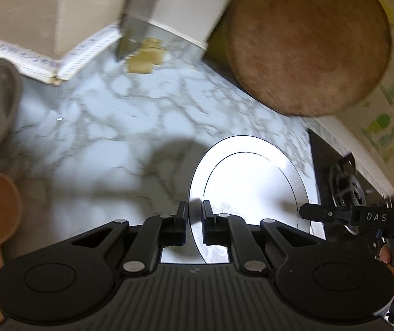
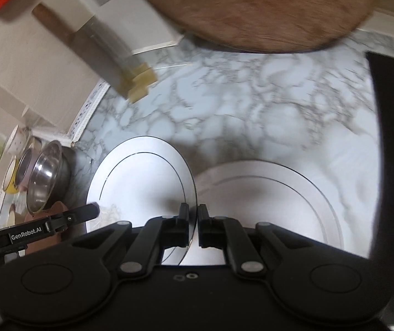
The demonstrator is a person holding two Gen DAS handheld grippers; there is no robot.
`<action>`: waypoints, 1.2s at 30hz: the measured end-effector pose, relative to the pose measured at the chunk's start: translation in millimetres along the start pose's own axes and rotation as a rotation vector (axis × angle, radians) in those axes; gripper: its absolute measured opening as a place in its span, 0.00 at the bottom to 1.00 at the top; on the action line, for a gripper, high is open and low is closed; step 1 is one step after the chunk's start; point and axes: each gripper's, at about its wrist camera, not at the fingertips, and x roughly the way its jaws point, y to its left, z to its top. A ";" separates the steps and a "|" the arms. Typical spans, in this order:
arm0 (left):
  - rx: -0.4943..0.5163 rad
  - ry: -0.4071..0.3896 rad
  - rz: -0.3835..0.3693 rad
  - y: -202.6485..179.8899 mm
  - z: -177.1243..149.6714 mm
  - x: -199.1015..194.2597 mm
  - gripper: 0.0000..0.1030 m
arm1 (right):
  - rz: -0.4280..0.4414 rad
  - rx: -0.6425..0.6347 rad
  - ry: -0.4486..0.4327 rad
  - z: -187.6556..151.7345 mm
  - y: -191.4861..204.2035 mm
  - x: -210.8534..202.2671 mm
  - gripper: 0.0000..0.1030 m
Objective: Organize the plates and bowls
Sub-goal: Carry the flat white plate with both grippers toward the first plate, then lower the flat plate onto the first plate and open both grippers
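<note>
- The left gripper (image 1: 195, 215) and right gripper (image 2: 193, 218) both have jaws clamped on opposite rim edges of one round white black-lined plate (image 2: 141, 182).
- A second white plate (image 2: 293, 201) lies on the marble counter (image 2: 238, 110), lower right of the right wrist view, beneath the held one.

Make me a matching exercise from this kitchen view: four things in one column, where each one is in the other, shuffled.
1. flowered plate
2. other plate
3. wooden board
4. steel bowl

a. far left, beside other bowls
b. flat on the counter
c. rim clamped by left tongs and right tongs
d. standing at the counter's back

Pairs: 1-c, 2-b, 3-d, 4-a
</note>
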 end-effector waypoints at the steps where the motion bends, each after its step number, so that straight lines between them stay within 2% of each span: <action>1: 0.011 0.006 -0.008 -4.8 -1.5 1.5 0.08 | -0.005 0.011 -0.005 -2.9 -4.6 -3.8 0.07; 5: 0.066 0.036 -0.039 -23.5 -5.6 12.2 0.08 | -0.010 0.072 -0.026 -15.5 -28.2 -19.3 0.07; 18: 0.202 0.130 -0.048 -71.5 -23.6 60.1 0.08 | -0.072 0.219 -0.048 -55.1 -85.7 -36.0 0.07; 25: 0.213 0.154 -0.042 -73.5 -27.6 75.2 0.09 | -0.068 0.256 -0.035 -65.6 -100.9 -29.0 0.06; 36: 0.205 0.163 -0.032 -70.2 -27.7 79.2 0.09 | -0.065 0.243 -0.020 -64.0 -101.8 -22.7 0.06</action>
